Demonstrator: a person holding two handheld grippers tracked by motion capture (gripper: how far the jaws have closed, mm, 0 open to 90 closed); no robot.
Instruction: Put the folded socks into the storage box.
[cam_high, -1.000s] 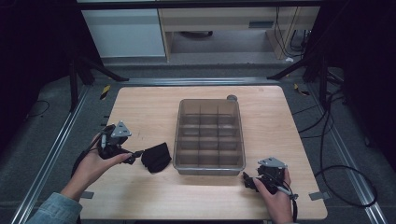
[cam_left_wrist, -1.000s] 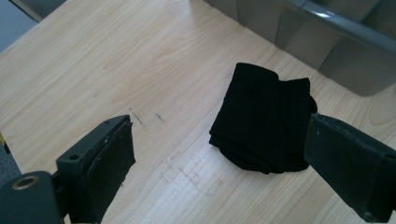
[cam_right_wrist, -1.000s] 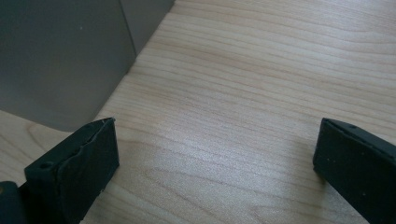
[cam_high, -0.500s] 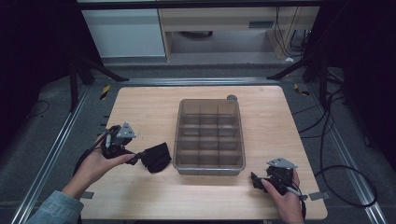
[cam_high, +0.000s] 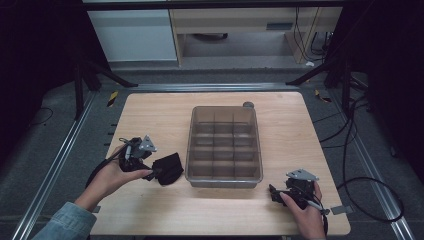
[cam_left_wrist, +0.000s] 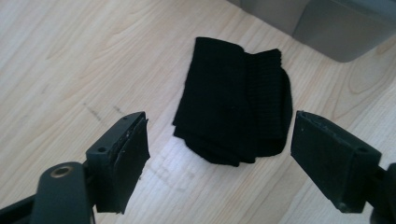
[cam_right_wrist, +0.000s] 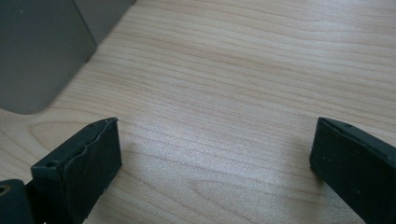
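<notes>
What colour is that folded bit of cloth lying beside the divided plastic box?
The folded ribbed cloth is plain black, clearest in the left gripper view.

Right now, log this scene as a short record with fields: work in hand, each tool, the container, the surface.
work in hand: left tool closing in on a folded black cloth lying on the table
left tool: jaws apart and just been closing; cloth ahead of the pads, not pressed
right tool: jaws wide, nothing between them, bare wood below
container: clear divided bin, compartments look empty; cloth lies beside its near left corner
surface: light wooden table
</notes>
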